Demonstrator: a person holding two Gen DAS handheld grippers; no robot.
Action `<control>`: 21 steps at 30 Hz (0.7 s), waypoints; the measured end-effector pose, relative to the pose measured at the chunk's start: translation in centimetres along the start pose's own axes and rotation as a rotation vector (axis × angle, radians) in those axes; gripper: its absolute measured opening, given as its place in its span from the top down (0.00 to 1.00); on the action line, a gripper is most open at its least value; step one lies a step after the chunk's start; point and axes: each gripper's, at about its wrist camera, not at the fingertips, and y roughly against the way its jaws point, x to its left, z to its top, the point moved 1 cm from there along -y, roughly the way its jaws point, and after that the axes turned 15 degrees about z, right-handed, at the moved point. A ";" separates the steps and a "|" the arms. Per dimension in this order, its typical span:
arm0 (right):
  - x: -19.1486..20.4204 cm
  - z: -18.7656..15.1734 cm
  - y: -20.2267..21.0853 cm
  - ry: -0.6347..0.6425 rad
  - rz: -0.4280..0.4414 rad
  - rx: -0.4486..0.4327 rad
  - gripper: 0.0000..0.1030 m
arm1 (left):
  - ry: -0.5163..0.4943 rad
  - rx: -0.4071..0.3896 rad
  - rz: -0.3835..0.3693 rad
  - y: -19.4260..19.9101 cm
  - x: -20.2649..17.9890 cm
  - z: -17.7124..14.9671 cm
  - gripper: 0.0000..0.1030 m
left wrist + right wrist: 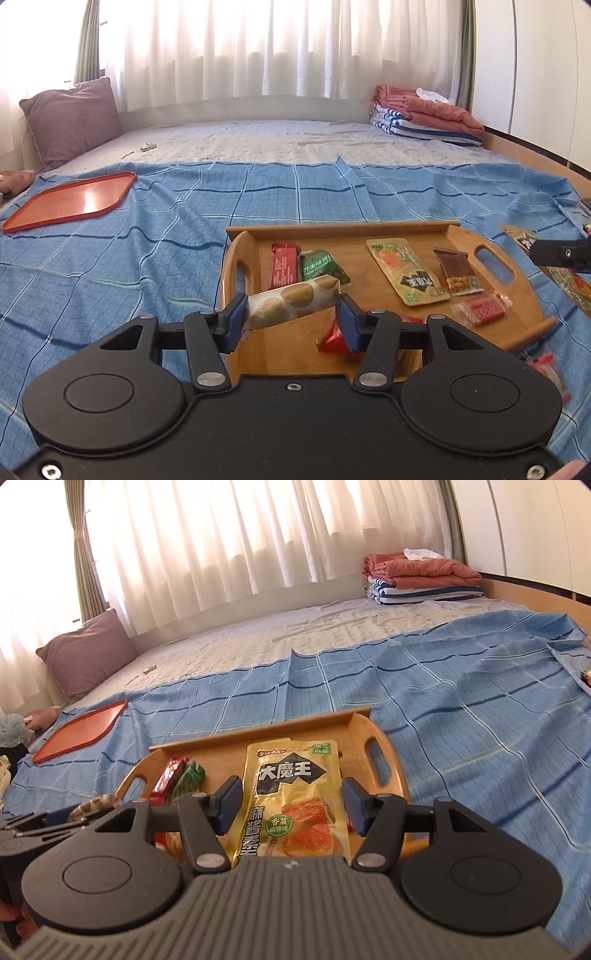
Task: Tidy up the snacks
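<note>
A wooden tray [524,295] lies on the blue checked cloth and holds several snack packets: a red bar [284,264], a green packet [321,266], a yellow pouch [406,273], a brown bar [458,271]. My left gripper [291,314] hovers over the tray's near left part, its jaws shut on a white packet with gold dots [291,301]. My right gripper [291,805] is over the tray [395,760], with a yellow pouch [291,794] between its fingers, which touch the pouch's edges.
An orange tray [74,201] lies on the cloth at the far left. A purple pillow [72,118] and folded blankets [424,110] sit at the back of the bed. More packets [569,280] lie right of the wooden tray.
</note>
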 end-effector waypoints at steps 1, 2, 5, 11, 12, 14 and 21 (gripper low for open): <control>-0.2 0.6 -0.8 -0.006 0.003 0.009 0.40 | -0.004 0.006 -0.004 -0.8 -0.2 0.4 0.52; -0.4 1.1 -1.5 -0.012 0.009 0.018 0.40 | -0.006 0.013 -0.007 -1.4 -0.4 0.7 0.52; -1.0 2.3 -4.0 -0.031 0.037 0.039 0.40 | -0.005 0.044 -0.008 -3.7 -1.1 1.5 0.52; -1.4 3.3 -9.3 -0.036 0.016 0.098 0.40 | -0.023 0.088 -0.027 -7.2 -2.1 1.8 0.52; -1.5 3.4 -10.2 -0.038 0.012 0.109 0.40 | -0.029 0.094 -0.030 -7.7 -2.2 1.6 0.52; -1.7 3.4 -11.8 -0.035 0.003 0.126 0.40 | -0.035 0.106 -0.034 -8.5 -2.5 1.4 0.52; -2.1 3.3 -15.7 -0.027 -0.001 0.166 0.40 | -0.038 0.132 -0.037 -10.9 -2.8 1.0 0.52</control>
